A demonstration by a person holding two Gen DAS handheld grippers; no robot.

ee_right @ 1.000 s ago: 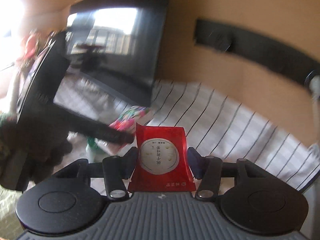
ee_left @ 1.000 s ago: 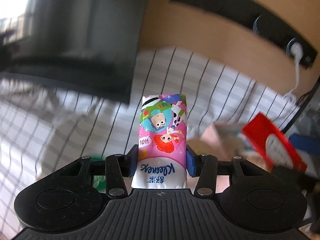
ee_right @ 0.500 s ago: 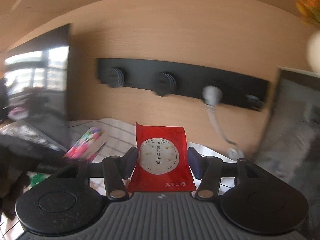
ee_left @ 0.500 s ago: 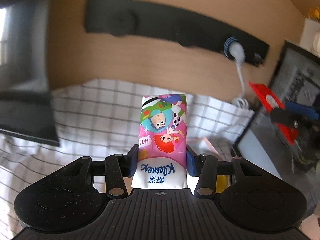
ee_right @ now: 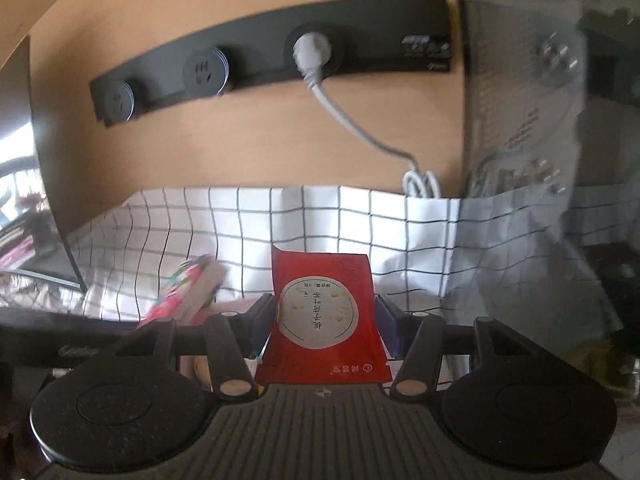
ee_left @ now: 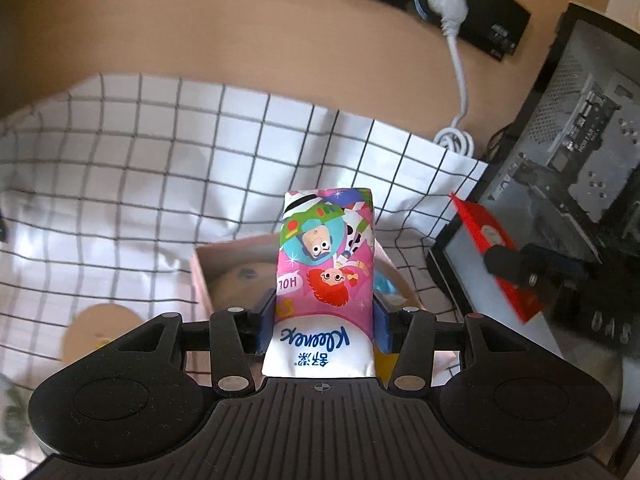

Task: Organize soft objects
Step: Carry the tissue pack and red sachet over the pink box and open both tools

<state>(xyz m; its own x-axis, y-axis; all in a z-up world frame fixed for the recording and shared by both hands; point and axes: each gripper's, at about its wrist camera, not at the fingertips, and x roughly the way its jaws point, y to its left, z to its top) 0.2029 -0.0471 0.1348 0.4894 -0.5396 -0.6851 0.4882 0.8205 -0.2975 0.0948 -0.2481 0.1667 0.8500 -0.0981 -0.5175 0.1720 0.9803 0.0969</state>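
Each wrist camera sits close behind its own tool, looking forward and downward along the fingers; both views share the white black-gridded cloth and black wall socket strip.

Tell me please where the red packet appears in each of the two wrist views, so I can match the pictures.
Left wrist view: the red packet is at the right edge, tilted, held in the right gripper, in front of the computer case.
Right wrist view: the red packet is in the centre, upright between the gripper's blue pads.
Shared landmark: the white plug in the black socket strip, with its cable coiled on the checked cloth.
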